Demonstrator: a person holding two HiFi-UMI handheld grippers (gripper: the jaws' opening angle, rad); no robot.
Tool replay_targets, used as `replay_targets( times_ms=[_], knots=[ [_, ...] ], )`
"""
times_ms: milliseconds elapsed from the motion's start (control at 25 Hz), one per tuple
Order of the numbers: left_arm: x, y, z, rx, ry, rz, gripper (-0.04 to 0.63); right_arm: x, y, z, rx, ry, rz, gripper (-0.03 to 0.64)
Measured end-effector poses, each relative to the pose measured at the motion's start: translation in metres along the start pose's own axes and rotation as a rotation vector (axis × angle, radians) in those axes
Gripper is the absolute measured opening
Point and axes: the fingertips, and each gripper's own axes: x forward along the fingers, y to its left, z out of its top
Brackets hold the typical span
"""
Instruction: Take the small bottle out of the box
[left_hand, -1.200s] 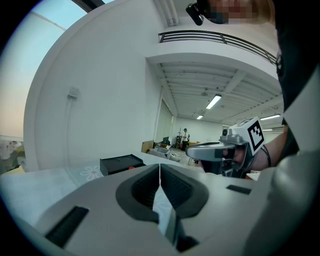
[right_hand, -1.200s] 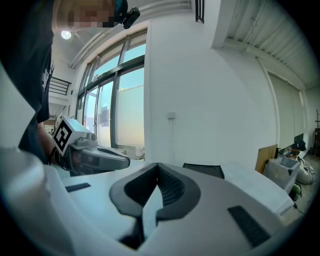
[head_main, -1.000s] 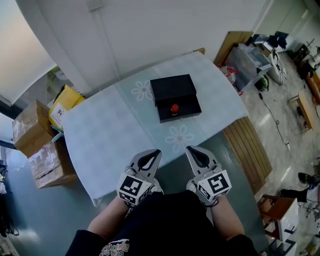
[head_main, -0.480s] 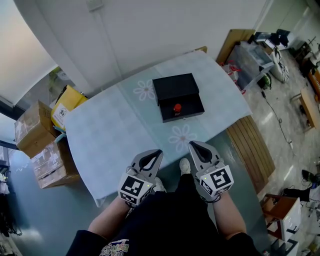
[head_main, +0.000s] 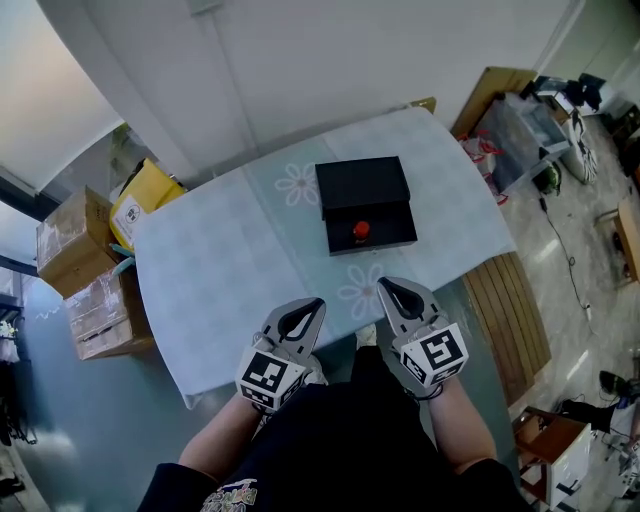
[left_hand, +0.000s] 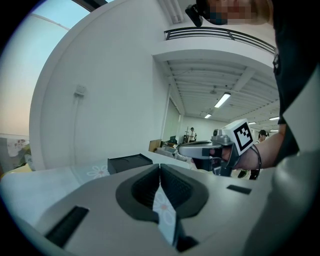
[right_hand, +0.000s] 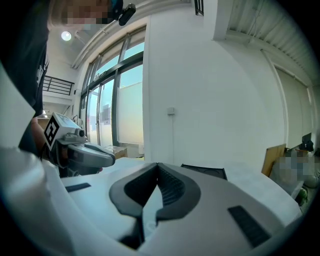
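Currently both grippers hang side by side at the near edge of the table (head_main: 210, 270), held in front of the person's body. The left gripper (head_main: 318, 301) has its jaws pressed together with nothing between them; its own view shows the two dark pads meeting along one line. The right gripper (head_main: 381, 283) is the same, with its jaws closed tip to tip and empty. Neither touches anything on the table.

The box (head_main: 366, 206) is black and lies open on the far half of the table, a little to the right of the middle and well apart from both grippers. Its lid (head_main: 361, 183) is folded back toward the wall. The small bottle (head_main: 360, 231), with its red cap showing, sits inside the open near half of the box, close to the centre of that tray.

The table wears a pale checked cloth with flower prints. Cardboard boxes (head_main: 78, 270) are stacked on the floor at the left end of the table, and a wooden board (head_main: 512, 312) lies on the floor by its right end.
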Motion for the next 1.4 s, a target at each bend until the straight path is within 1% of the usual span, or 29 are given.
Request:
replay_targets(
  times_ms=[360, 520, 640, 1000, 1280, 1320, 1400],
  knots=[
    [0.042, 0.013, -0.002, -0.013, 0.022, 0.032, 0.03, 0.02, -0.034, -0.009, 0.033, 0.024, 0.048, 0.018],
    [0.062, 0.013, -0.005, -0.007, 0.039, 0.042, 0.031, 0.024, -0.05, -0.019, 0.059, 0.035, 0.064, 0.018],
    [0.075, 0.016, -0.008, 0.003, 0.052, 0.047, 0.031, 0.028, -0.06, -0.024, 0.077, 0.037, 0.072, 0.018],
    [0.112, 0.025, -0.019, -0.002, 0.102, 0.077, 0.031, 0.038, -0.088, -0.038, 0.144, 0.045, 0.091, 0.018],
    [0.14, 0.032, -0.035, 0.0, 0.137, 0.086, 0.032, 0.037, -0.104, -0.051, 0.162, 0.07, 0.097, 0.018],
    [0.144, 0.033, -0.037, 0.002, 0.141, 0.085, 0.037, 0.036, -0.106, -0.052, 0.162, 0.073, 0.097, 0.02],
    [0.152, 0.034, -0.04, -0.003, 0.146, 0.088, 0.074, 0.036, -0.112, -0.054, 0.158, 0.078, 0.097, 0.018]
  ],
)
